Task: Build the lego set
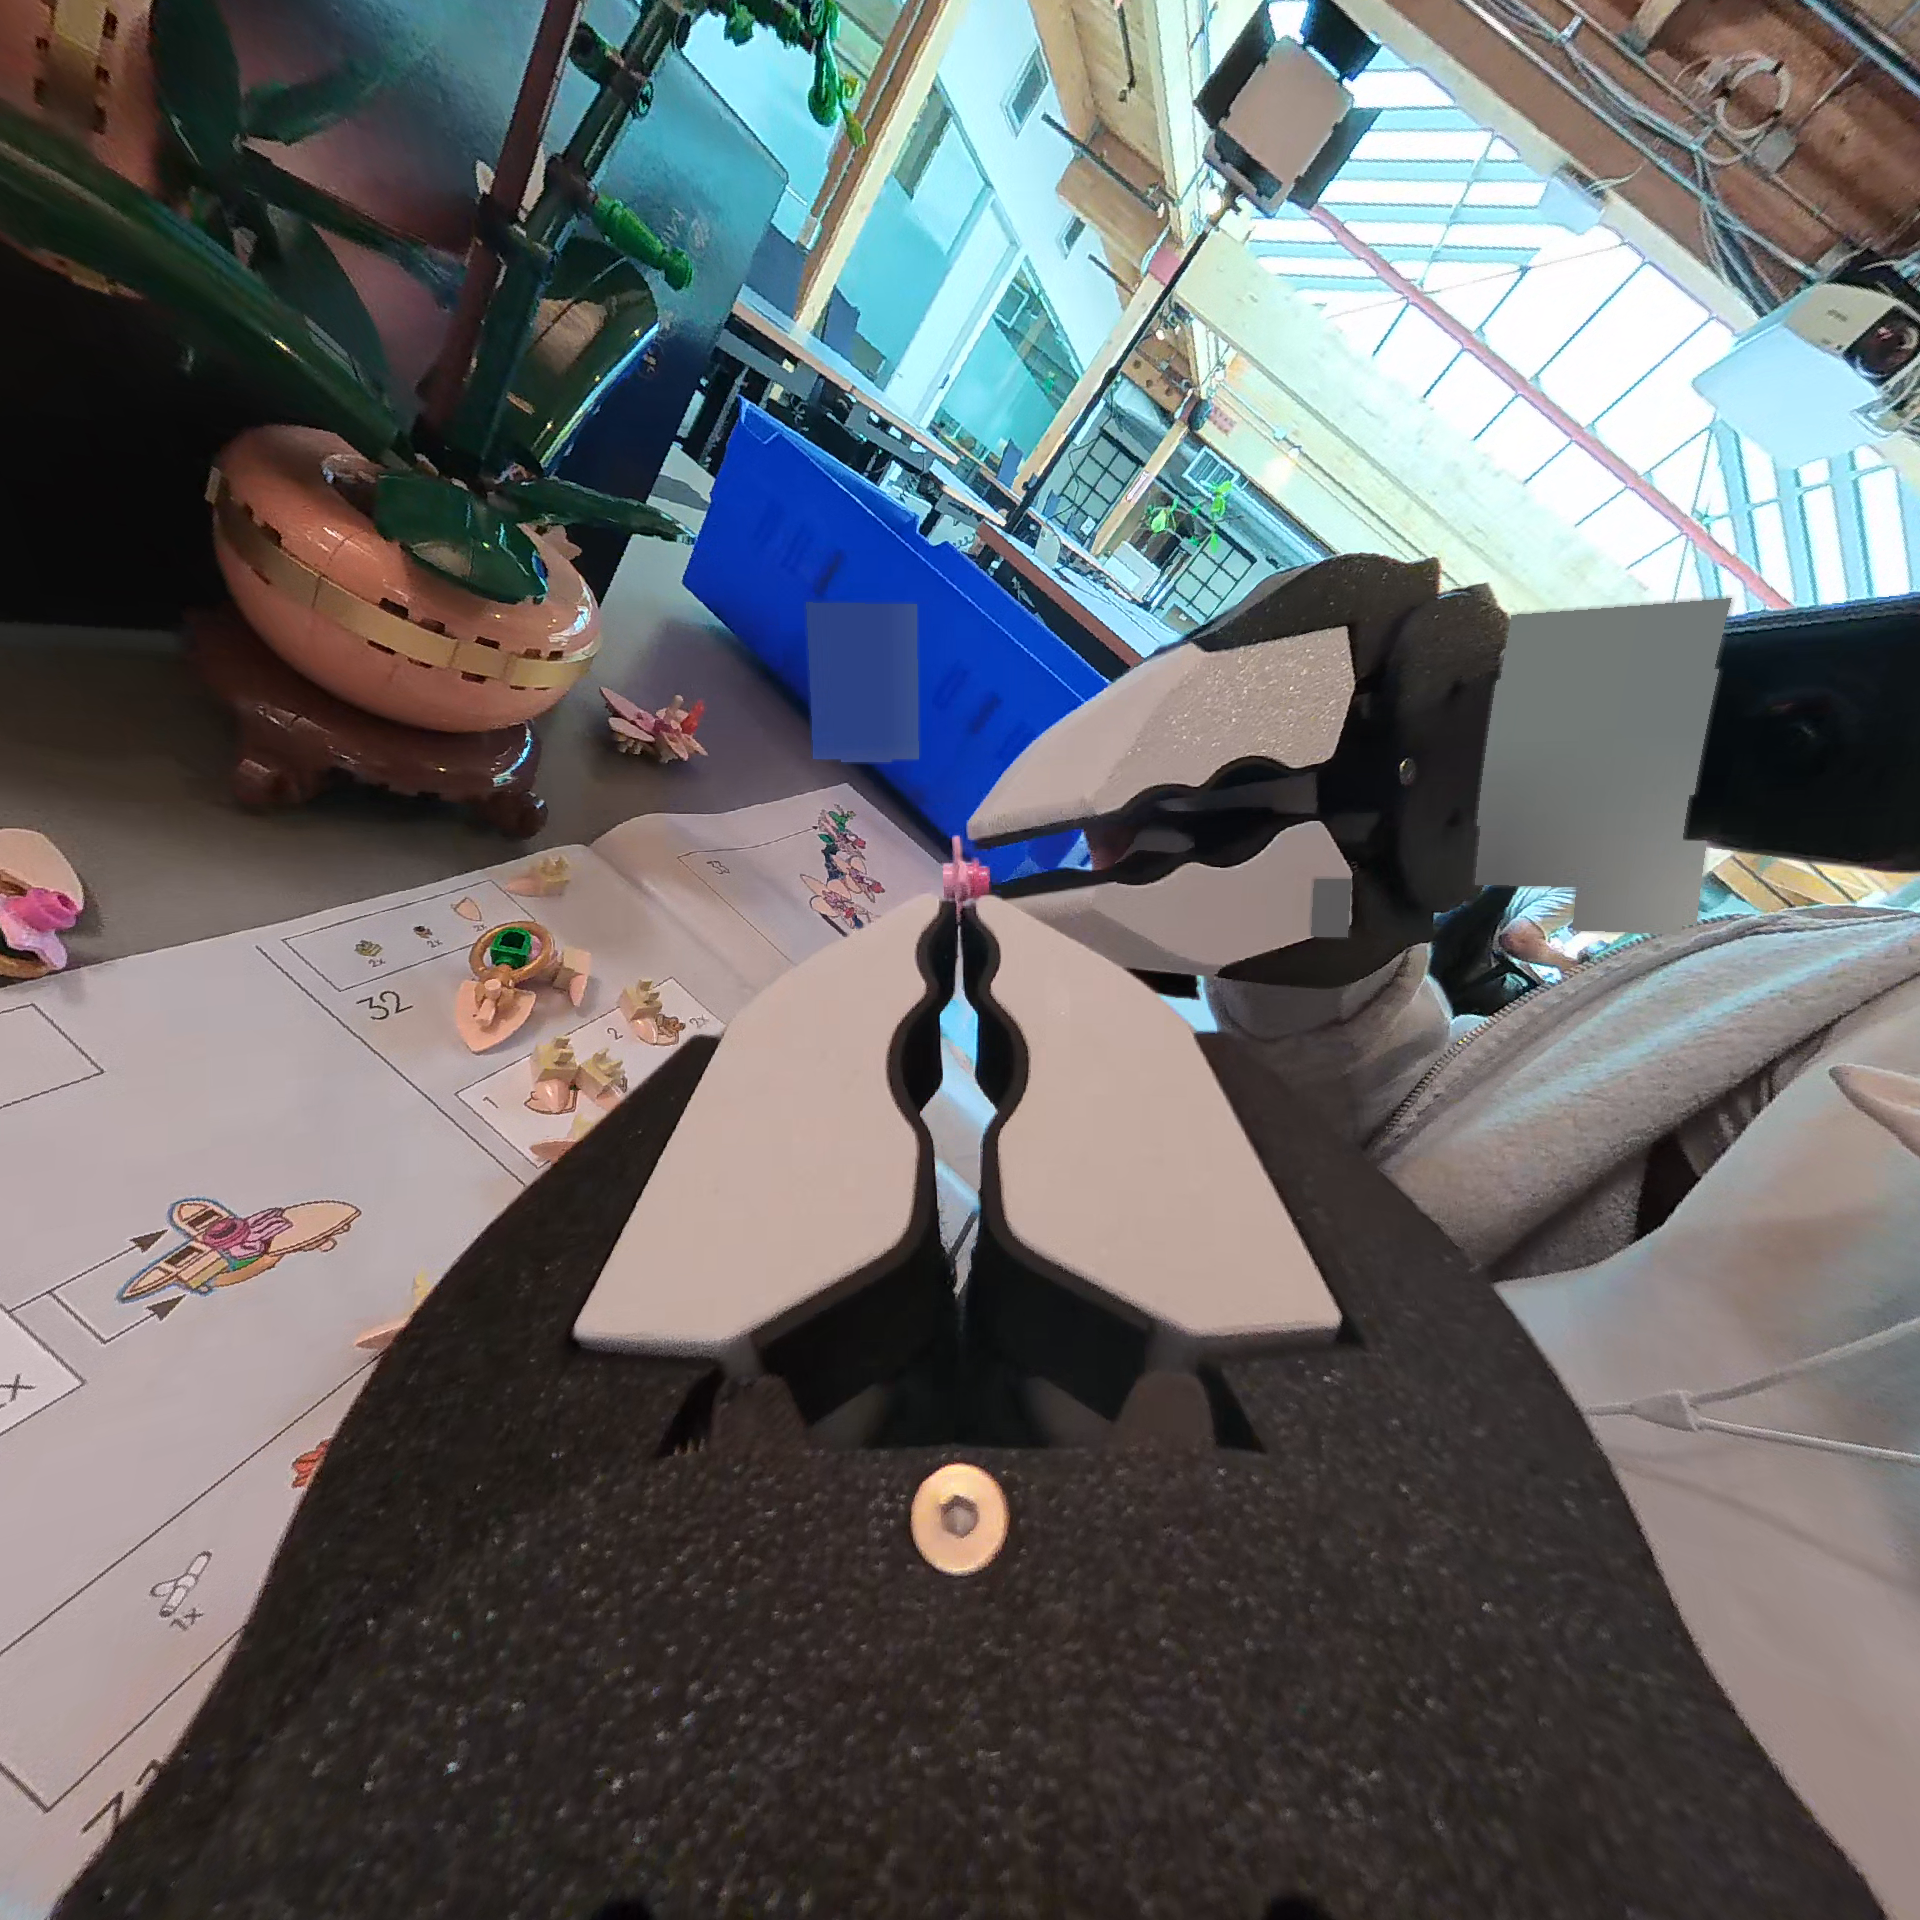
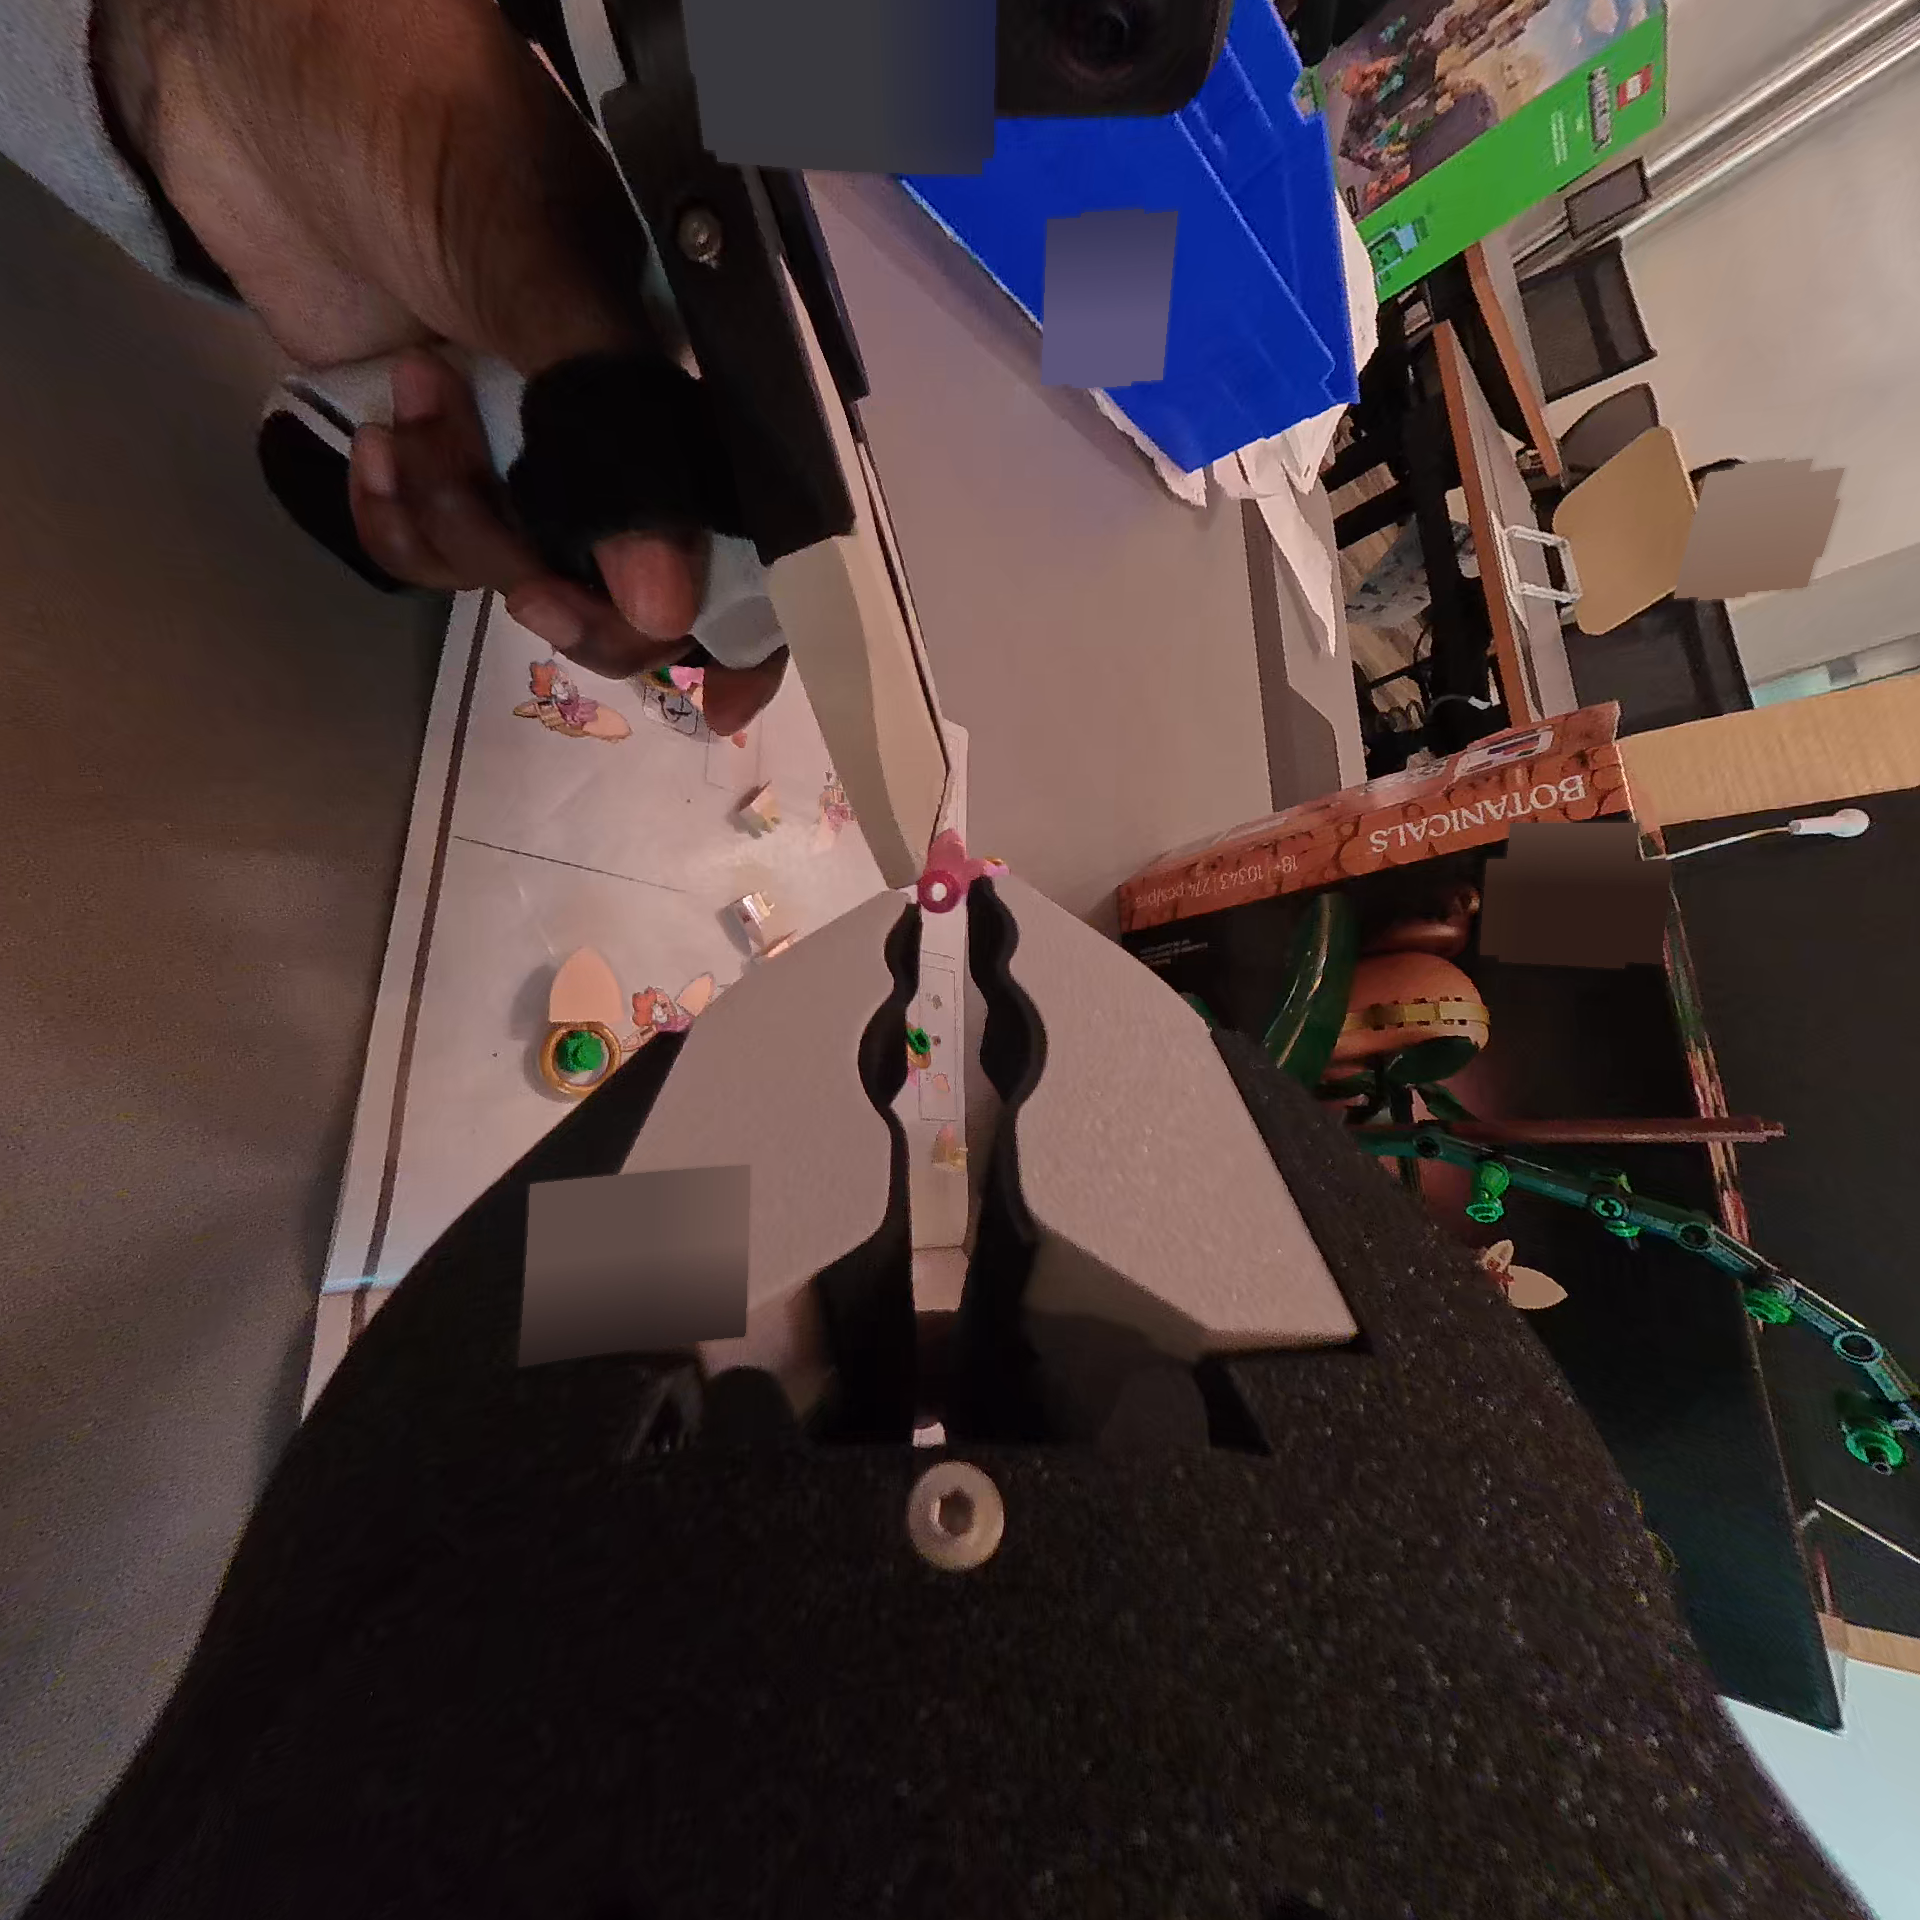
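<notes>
My left gripper is shut on a tiny pink lego piece and holds it in the air above the open instruction booklet. My right gripper comes in from the right, and its tips close on the same piece. In the right wrist view my right gripper pinches the pink piece at its tips. The left gripper's fingers reach down to it from above. A gold ring with a green piece and several cream petal pieces lie on the booklet.
The built orchid pot with green leaves stands at the back left. A small flower assembly lies beside it. A blue bin is behind the booklet. The set's box and a green stem are at the right. Left and right tips are no more than a few centimetres apart.
</notes>
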Tool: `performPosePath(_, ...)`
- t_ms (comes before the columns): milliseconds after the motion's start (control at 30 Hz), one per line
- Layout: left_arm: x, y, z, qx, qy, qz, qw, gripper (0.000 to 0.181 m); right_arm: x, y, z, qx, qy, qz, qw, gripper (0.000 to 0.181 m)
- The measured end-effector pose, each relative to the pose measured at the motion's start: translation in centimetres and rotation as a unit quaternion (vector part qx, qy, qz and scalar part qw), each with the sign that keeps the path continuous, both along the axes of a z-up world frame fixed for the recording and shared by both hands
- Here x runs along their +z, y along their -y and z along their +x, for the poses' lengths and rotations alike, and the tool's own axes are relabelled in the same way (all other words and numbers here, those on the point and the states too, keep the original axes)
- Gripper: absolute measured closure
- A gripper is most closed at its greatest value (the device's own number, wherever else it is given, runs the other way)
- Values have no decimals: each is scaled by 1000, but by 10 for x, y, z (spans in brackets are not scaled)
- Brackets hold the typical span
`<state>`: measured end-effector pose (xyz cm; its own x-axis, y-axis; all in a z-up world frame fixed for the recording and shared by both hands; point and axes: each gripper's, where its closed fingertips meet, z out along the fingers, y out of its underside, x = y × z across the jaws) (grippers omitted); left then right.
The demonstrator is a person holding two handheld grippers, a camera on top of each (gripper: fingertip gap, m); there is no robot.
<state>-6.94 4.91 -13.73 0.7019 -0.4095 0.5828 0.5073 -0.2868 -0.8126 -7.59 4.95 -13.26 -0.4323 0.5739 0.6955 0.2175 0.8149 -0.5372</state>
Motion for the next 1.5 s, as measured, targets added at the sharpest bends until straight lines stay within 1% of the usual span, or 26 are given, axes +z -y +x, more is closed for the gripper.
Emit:
performPosePath(300,-7,-1,5,-6,-33,-12,999,181,-10,-1,3,-2,20,16,1000,174)
performPosePath(433,-11,0,8,-24,-35,-24,999,181,-14,-1,6,4,36,8,999,175)
performPosePath(533,-15,3,12,-59,-46,-37,997,178,-17,-1,8,12,47,-23,999,175)
performPosePath(567,-20,7,14,-83,-66,-52,993,173,-19,-2,10,15,57,-38,998,175)
performPosePath(600,-29,12,14,-112,-103,-72,986,167,-23,-3,13,23,78,-61,995,175)
performPosePath(667,-46,22,12,-154,-190,-91,965,160,-39,0,23,51,150,-120,980,175)
performPosePath(733,-61,27,11,-165,-261,-95,946,160,-56,-1,31,67,217,-167,959,175)
performPosePath(767,-67,27,12,-165,-284,-98,939,160,-64,-2,33,71,245,-181,950,175)
performPosePath(833,-74,27,17,-172,-314,-102,928,160,-77,1,37,83,292,-198,932,175)
performPosePath(933,-85,27,19,-173,-349,-117,913,163,-88,5,37,89,335,-207,915,175)
performPosePath(1033,-91,24,17,-160,-361,-132,909,166,-96,6,35,81,362,-204,906,175)
performPosePath(1167,-95,22,14,-152,-362,-145,908,169,-98,8,34,75,365,-210,904,176)
performPosePath(1400,-101,23,16,-157,-378,-155,899,173,-102,7,33,72,371,-206,902,176)
performPosePath(1500,-101,23,15,-155,-377,-158,899,174,-102,7,33,75,376,-204,901,176)
